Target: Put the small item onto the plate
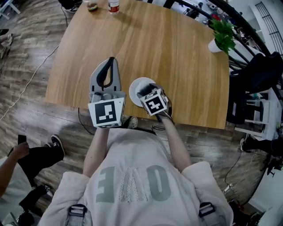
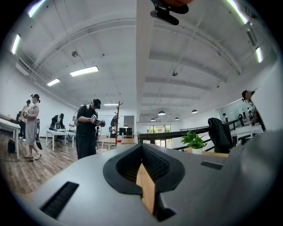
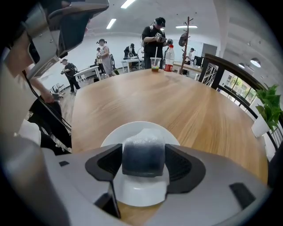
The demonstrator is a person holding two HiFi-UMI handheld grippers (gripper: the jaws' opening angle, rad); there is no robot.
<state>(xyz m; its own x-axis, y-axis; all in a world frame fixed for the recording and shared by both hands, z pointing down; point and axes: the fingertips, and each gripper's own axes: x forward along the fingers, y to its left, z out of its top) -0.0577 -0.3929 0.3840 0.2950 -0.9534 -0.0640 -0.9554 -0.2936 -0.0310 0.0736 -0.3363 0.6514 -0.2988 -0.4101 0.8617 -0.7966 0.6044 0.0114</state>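
Note:
My right gripper (image 1: 148, 91) hangs over a white plate (image 1: 135, 86) near the table's front edge. It is shut on the small item (image 3: 143, 154), a dark grey block with a pale frosted top, pinched between the black pads. In the right gripper view the plate (image 3: 116, 134) lies directly under the block; whether the block touches it I cannot tell. In the head view the item is hidden by the gripper. My left gripper (image 1: 110, 62) rests just left of the plate, pointing away from me, its fingertips together and nothing in it. The left gripper view shows only its pads (image 2: 154, 165) and the room.
The wooden table (image 1: 154, 44) stretches away beyond the plate. A potted plant (image 1: 221, 35) stands at its far right corner, a bottle (image 1: 114, 6) and a cup (image 1: 92, 5) at the far edge. A person's hand (image 1: 20, 150) is at lower left.

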